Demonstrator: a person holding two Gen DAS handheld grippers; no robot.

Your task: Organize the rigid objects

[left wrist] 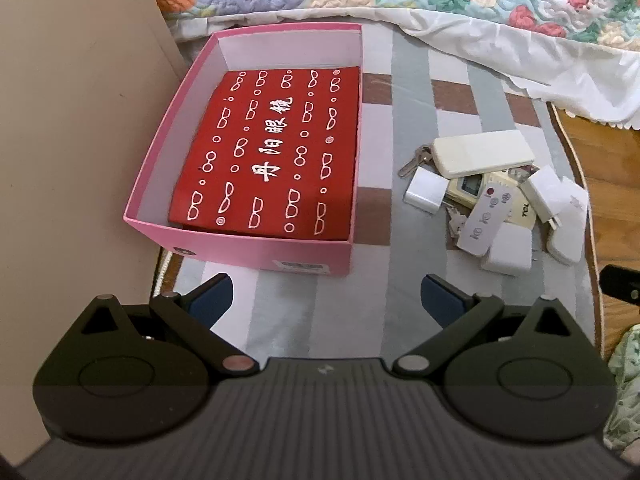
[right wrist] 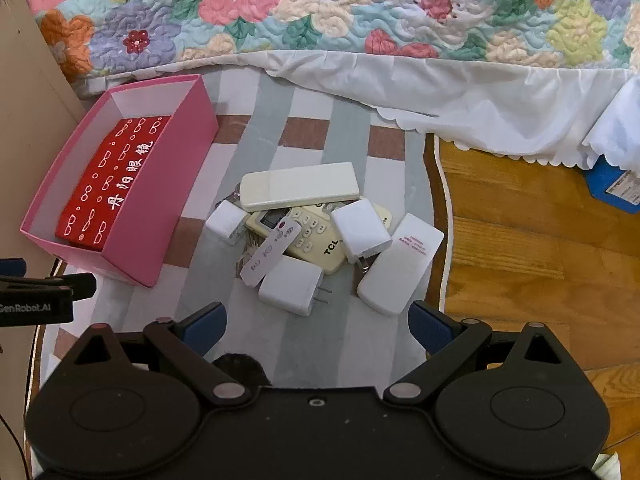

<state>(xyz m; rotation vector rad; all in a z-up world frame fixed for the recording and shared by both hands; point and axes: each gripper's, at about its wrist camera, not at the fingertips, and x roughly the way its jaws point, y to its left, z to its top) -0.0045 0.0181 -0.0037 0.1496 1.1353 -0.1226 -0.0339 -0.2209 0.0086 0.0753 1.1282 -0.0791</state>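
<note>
A pink box (left wrist: pixel 256 254) (right wrist: pixel 168 208) with a red printed case (left wrist: pixel 268 152) (right wrist: pixel 112 176) inside stands on a striped mat. To its right lies a pile: a long white remote (right wrist: pixel 300 192) (left wrist: pixel 482 156), a cream TCL remote (right wrist: pixel 312 240), a small slim remote (right wrist: pixel 270 254) (left wrist: pixel 484 222), several white plug adapters (right wrist: pixel 292 286) (right wrist: pixel 360 230) (left wrist: pixel 426 192), a white power bank (right wrist: pixel 400 264) and keys (left wrist: pixel 416 162). My left gripper (left wrist: pixel 326 300) is open and empty, before the box. My right gripper (right wrist: pixel 316 326) is open and empty, just short of the pile.
The striped mat (right wrist: pixel 312 148) lies against a bed with a floral quilt (right wrist: pixel 320 8) and white skirt (right wrist: pixel 460 92). A beige panel (left wrist: pixel 72 120) stands left of the box. Wooden floor (right wrist: pixel 520 248) and a blue box (right wrist: pixel 612 184) lie to the right.
</note>
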